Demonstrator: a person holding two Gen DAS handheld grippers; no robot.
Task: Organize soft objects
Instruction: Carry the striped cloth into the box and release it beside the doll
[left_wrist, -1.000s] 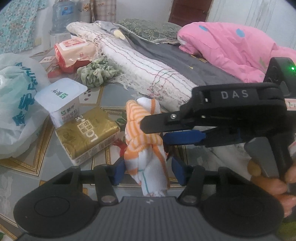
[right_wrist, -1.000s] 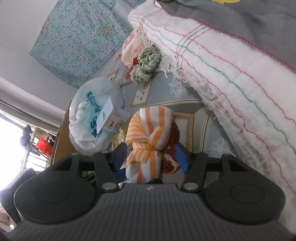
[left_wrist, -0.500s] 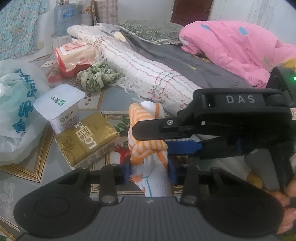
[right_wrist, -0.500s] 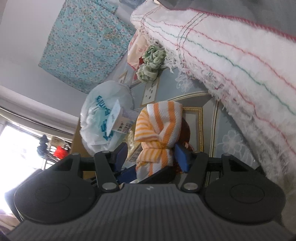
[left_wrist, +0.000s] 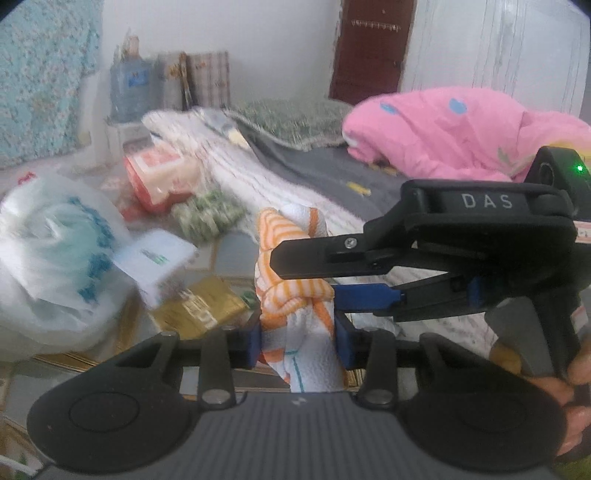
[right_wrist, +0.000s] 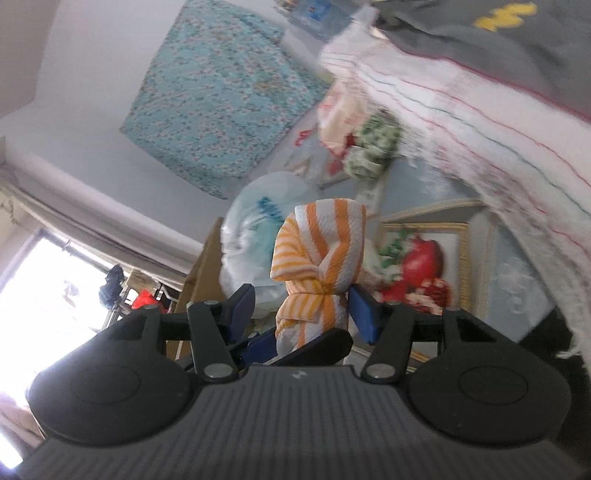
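Left gripper (left_wrist: 297, 341) was clamped on the lower tail of the knotted orange-striped cloth (left_wrist: 293, 291). Right gripper (right_wrist: 301, 314) straddled the same cloth above the knot; whether its pads pressed, can't tell. Cloth was lifted above the desk (right_wrist: 517, 280).

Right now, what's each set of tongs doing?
Left tongs: shut on the knotted orange-striped cloth.
Right tongs: around the same cloth; grip cannot be told.
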